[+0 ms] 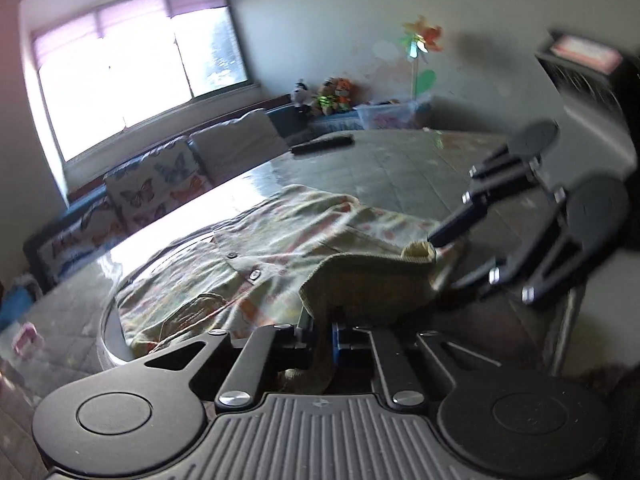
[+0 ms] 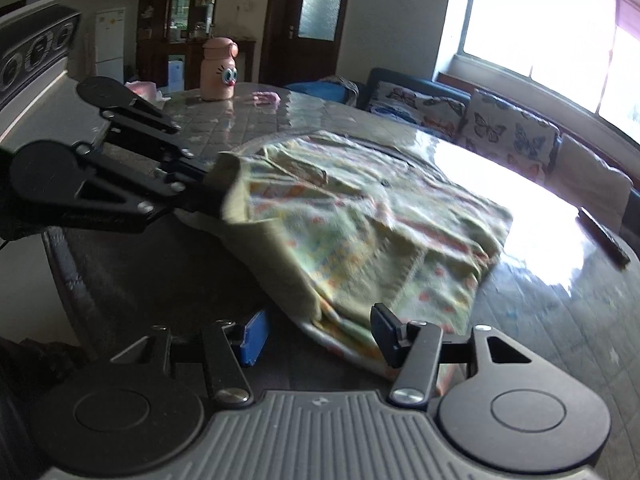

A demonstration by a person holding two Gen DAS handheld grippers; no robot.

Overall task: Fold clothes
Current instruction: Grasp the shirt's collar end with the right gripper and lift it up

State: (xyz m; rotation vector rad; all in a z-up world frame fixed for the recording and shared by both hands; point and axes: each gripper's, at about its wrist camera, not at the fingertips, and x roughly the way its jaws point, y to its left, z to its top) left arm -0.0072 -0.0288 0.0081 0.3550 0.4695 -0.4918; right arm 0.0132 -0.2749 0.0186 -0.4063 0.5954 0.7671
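Observation:
A pale yellow-green patterned shirt [image 1: 256,248] with buttons lies on the glossy round table [image 1: 400,164]; it also shows in the right wrist view [image 2: 360,216]. My left gripper [image 1: 322,340] is shut on the shirt's near hem and holds a fold of it lifted; it shows from the side in the right wrist view [image 2: 210,190]. My right gripper [image 2: 320,332] is open, its jaws either side of the shirt's near edge without pinching it. It also shows in the left wrist view [image 1: 444,256], beside the lifted edge.
A dark remote [image 1: 322,144] lies on the far table. A peach cartoon bottle [image 2: 218,70] and pink bits [image 2: 266,98] stand at the table's far side. A sofa with butterfly cushions [image 2: 508,132] runs under the window. A chair back [image 2: 32,56] is on the left.

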